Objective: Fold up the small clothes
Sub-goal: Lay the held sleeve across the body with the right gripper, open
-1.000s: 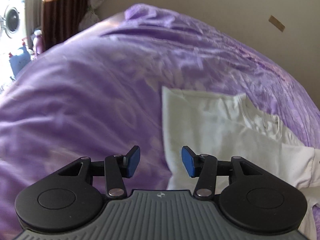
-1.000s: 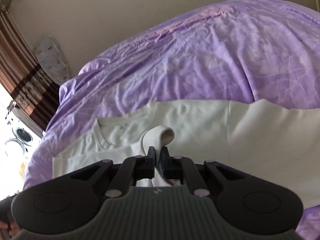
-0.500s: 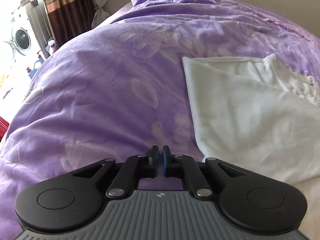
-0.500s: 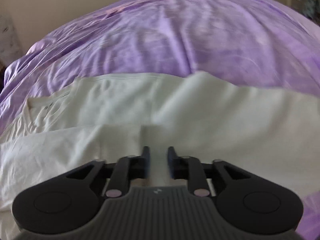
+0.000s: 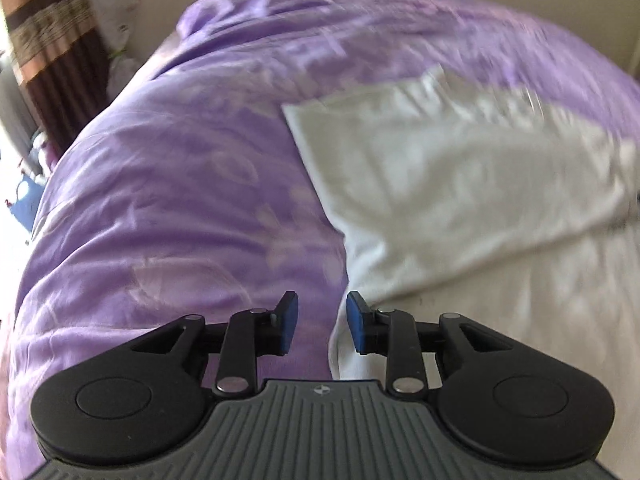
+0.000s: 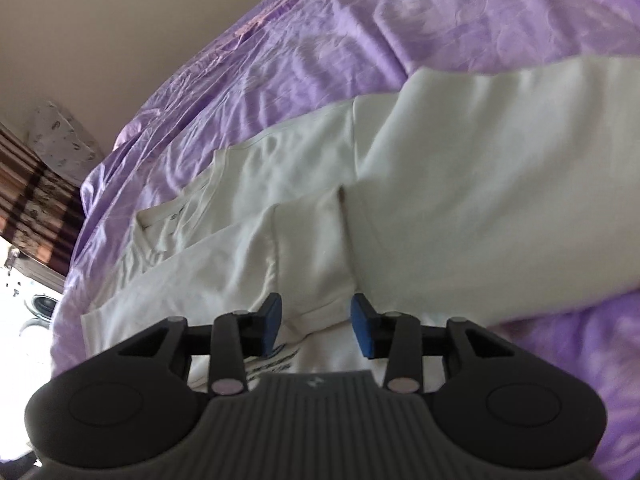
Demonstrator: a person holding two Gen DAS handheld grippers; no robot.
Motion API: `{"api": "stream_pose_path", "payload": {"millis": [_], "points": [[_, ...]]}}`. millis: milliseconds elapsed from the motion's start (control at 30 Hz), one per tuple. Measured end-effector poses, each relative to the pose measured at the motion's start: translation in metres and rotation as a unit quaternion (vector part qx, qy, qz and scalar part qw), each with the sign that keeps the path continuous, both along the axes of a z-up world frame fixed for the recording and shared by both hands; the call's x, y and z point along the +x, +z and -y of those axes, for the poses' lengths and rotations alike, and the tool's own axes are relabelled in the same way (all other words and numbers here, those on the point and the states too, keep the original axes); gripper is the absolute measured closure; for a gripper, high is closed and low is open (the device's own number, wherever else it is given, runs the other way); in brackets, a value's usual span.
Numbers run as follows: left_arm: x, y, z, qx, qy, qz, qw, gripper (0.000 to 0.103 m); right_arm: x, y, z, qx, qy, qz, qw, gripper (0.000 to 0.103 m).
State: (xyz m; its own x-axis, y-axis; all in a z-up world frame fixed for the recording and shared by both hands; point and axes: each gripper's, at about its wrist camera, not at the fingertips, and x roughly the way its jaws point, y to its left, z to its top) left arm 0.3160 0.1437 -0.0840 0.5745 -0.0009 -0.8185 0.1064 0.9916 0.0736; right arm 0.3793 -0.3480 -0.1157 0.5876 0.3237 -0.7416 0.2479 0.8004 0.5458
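White T-shirt (image 6: 440, 200) lies flat on the purple bed (image 6: 360, 40), both sides folded inward over its middle (neckline towards the left), some printed lettering showing at its near edge

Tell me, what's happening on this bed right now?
A person with two handheld grippers is folding a white T-shirt on a purple bedspread. Both sides look folded inward. The left gripper is open at the shirt's edge, holding nothing. The right gripper is open above the shirt, also empty.
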Motion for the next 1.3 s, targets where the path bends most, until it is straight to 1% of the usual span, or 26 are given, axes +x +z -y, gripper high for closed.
{"api": "stream_pose_path", "payload": {"millis": [100, 133, 167, 200, 233, 267, 333, 400, 500, 533, 567, 600, 633, 667, 700, 733, 767, 800, 833, 900, 933, 1000, 1067, 1167, 1233, 1300], "points": [[0.001, -0.011, 0.007, 0.029, -0.001, 0.012, 0.9995, 0.063, 0.001, -0.008, 0.000, 0.007, -0.006, -0.012, 1.000, 0.069], [0.002, -0.012, 0.009, 0.032, -0.001, 0.016, 0.9993, 0.063, 0.003, -0.011, 0.000, 0.005, -0.009, -0.016, 1.000, 0.078], [0.003, -0.012, 0.011, 0.034, -0.003, 0.014, 0.9993, 0.068, 0.004, -0.014, 0.001, 0.012, -0.013, -0.019, 1.000, 0.086], [0.003, -0.012, 0.015, 0.031, -0.014, 0.011, 0.9994, 0.073, 0.003, -0.018, 0.001, 0.025, -0.017, -0.019, 0.999, 0.100], [0.001, -0.009, 0.019, 0.020, -0.037, 0.009, 0.9991, 0.079, 0.003, -0.019, 0.002, 0.037, -0.019, -0.018, 0.999, 0.102], [-0.003, -0.006, 0.022, 0.014, -0.056, 0.012, 0.9983, 0.080, 0.002, -0.018, 0.001, 0.040, -0.019, -0.013, 0.999, 0.103], [-0.010, -0.002, 0.026, 0.014, -0.086, 0.016, 0.9961, 0.080, 0.001, -0.011, -0.002, 0.025, -0.007, 0.004, 1.000, 0.103], [-0.010, -0.005, 0.028, 0.035, -0.094, 0.002, 0.9950, 0.079, 0.000, -0.007, -0.004, 0.017, 0.003, 0.013, 1.000, 0.103], [-0.006, -0.013, 0.021, 0.068, -0.069, -0.004, 0.9953, 0.074, 0.001, -0.007, -0.003, 0.025, 0.003, 0.009, 1.000, 0.101], [-0.003, -0.014, 0.016, 0.056, -0.055, -0.006, 0.9969, 0.067, 0.000, -0.008, -0.004, 0.023, 0.003, 0.008, 1.000, 0.100], [-0.001, -0.015, 0.012, 0.041, -0.044, -0.007, 0.9982, 0.067, 0.001, -0.009, -0.005, 0.019, 0.004, 0.005, 1.000, 0.097], [0.001, -0.016, 0.011, 0.030, -0.040, -0.008, 0.9987, 0.067, 0.001, -0.010, -0.005, 0.017, 0.005, 0.003, 1.000, 0.088], [0.001, -0.018, 0.013, 0.029, -0.046, -0.010, 0.9985, 0.067, 0.002, -0.012, -0.005, 0.019, 0.004, 0.001, 1.000, 0.073], [0.000, -0.020, 0.018, 0.040, -0.058, -0.007, 0.9975, 0.068, 0.003, -0.013, -0.005, 0.026, 0.001, -0.002, 1.000, 0.068], [-0.001, -0.022, 0.026, 0.063, -0.072, 0.004, 0.9954, 0.068, 0.003, -0.016, -0.003, 0.034, -0.002, -0.005, 0.999, 0.068], [-0.002, -0.024, 0.030, 0.077, -0.075, 0.011, 0.9942, 0.074, 0.003, -0.018, -0.002, 0.041, -0.005, -0.006, 0.999, 0.070], [-0.002, -0.025, 0.032, 0.075, -0.074, 0.008, 0.9944, 0.090, 0.005, -0.019, -0.002, 0.043, -0.009, -0.008, 0.999, 0.076], [-0.001, -0.024, 0.032, 0.058, -0.071, 0.001, 0.9958, 0.094, 0.006, -0.021, -0.002, 0.043, -0.010, -0.010, 0.999, 0.091], [-0.001, -0.020, 0.031, 0.053, -0.062, 0.006, 0.9966, 0.095, 0.007, -0.022, -0.002, 0.043, -0.011, -0.012, 0.999, 0.103], [-0.004, -0.008, 0.026, 0.061, -0.051, 0.034, 0.9962, 0.096, 0.007, -0.021, -0.002, 0.040, -0.021, -0.009, 0.999, 0.103], [-0.006, -0.001, 0.021, 0.053, -0.048, 0.044, 0.9964, 0.097, 0.005, -0.018, -0.001, 0.041, -0.025, -0.001, 0.999, 0.103], [-0.005, 0.009, 0.012, 0.047, -0.043, 0.048, 0.9968, 0.097, -0.002, -0.006, -0.001, 0.032, -0.021, 0.023, 0.999, 0.103], [-0.004, 0.002, 0.014, 0.069, -0.053, 0.031, 0.9957, 0.097, -0.004, 0.001, -0.005, -0.003, -0.007, 0.026, 1.000, 0.103], [-0.001, -0.026, 0.027, 0.119, -0.068, 0.010, 0.9905, 0.097, -0.003, -0.015, -0.006, -0.014, -0.005, -0.011, 1.000, 0.103], [0.002, -0.035, 0.030, 0.122, -0.064, 0.001, 0.9905, 0.097, -0.004, -0.028, -0.004, -0.010, -0.011, -0.019, 1.000, 0.103], [0.002, -0.030, 0.025, 0.115, -0.064, -0.003, 0.9913, 0.094, -0.004, -0.029, -0.004, -0.014, -0.010, -0.018, 1.000, 0.103]]}}
